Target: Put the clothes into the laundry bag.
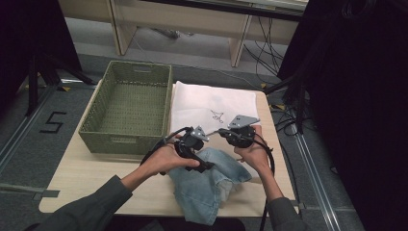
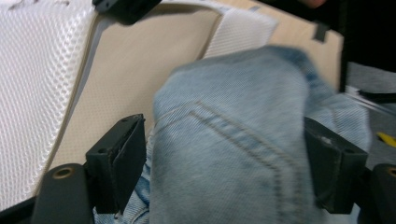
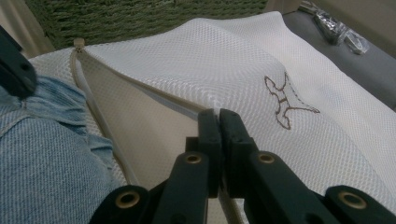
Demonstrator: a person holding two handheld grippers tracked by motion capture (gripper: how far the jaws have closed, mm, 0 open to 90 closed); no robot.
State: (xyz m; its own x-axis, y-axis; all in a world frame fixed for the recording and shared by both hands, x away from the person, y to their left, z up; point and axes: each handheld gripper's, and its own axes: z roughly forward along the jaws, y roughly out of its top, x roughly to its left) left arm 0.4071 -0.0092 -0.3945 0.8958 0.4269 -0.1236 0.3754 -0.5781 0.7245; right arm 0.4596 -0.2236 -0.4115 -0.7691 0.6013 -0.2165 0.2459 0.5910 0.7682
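A pair of light blue jeans point(image 1: 211, 180) lies bunched on the table's near edge, at the mouth of a white mesh bag point(image 1: 207, 108) with a small stitched figure. My left gripper point(image 1: 206, 166) is over the jeans. In the left gripper view the jaws point(image 2: 223, 126) stand wide open with a fold of denim point(image 2: 233, 163) between them and a gap at the left pad. My right gripper point(image 1: 214, 132) is shut on the mesh bag's opening edge point(image 3: 218, 114) and holds it raised, so the bag's inside point(image 2: 140, 60) shows.
A green woven basket point(image 1: 127, 139) stands at the table's far left, right beside the bag, with nothing in it. The wooden tabletop point(image 1: 96, 183) is bare in front of the basket. Dark stands and cables surround the table on the floor.
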